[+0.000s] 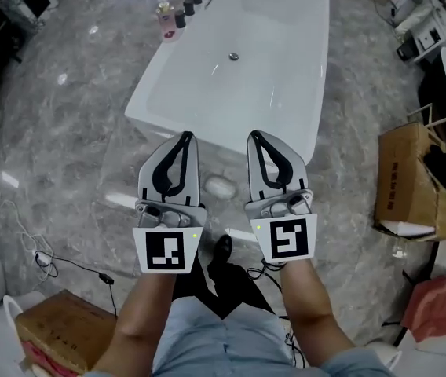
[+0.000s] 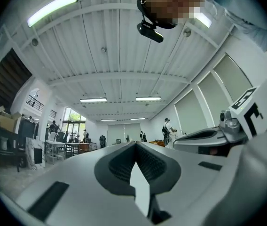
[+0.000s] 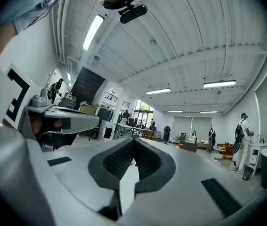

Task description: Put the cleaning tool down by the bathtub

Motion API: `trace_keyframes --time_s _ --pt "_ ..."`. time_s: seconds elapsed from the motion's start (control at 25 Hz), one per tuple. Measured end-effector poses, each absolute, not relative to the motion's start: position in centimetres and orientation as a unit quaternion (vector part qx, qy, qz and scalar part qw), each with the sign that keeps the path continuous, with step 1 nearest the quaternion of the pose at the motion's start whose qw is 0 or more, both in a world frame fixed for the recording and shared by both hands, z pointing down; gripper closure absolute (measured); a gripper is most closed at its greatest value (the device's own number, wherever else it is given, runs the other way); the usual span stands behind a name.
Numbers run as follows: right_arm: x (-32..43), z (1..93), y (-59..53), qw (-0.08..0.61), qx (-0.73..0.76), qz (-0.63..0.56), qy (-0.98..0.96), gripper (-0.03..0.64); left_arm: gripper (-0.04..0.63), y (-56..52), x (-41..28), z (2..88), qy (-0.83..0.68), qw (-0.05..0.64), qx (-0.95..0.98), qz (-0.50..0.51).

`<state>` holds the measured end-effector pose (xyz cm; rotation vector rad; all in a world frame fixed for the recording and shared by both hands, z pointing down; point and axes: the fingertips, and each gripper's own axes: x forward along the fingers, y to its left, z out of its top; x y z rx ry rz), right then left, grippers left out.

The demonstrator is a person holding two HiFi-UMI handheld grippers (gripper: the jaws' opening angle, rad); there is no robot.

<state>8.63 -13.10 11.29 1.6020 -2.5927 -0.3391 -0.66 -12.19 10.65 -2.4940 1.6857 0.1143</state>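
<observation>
Hovering before bathtub (image 1: 279,75) — left gripper (image 1: 184,135), right gripper (image 1: 254,133) both closed, empty; bathtub far end cropped

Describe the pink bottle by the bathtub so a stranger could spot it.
Find the white bathtub on the grey marble floor. A row of bottles lines its far left edge. The pink bottle ends that row nearest the camera; the rest are dark.

Cardboard box (image 1: 408,177); bottles (image 1: 177,12); black cable (image 1: 72,266) on floor (image 1: 66,155).
</observation>
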Motion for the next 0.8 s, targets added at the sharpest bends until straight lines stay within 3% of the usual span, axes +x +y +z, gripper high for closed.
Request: trace_keyframes --time_s 0.28,0.8 --pt "11.4 4.1 -10.9 0.013 0.547 -0.139 -0.826 0.604 0.58 -10.0 1.6 3.0 0.551 0.105 -0.826 0.053" --pt "13.6 -1.6 -8.4 -0.02 0.568 -0.172 -0.804 0.604 0.58 -8.2 4.2 -2.7 0.532 0.142 -0.831 0.074"
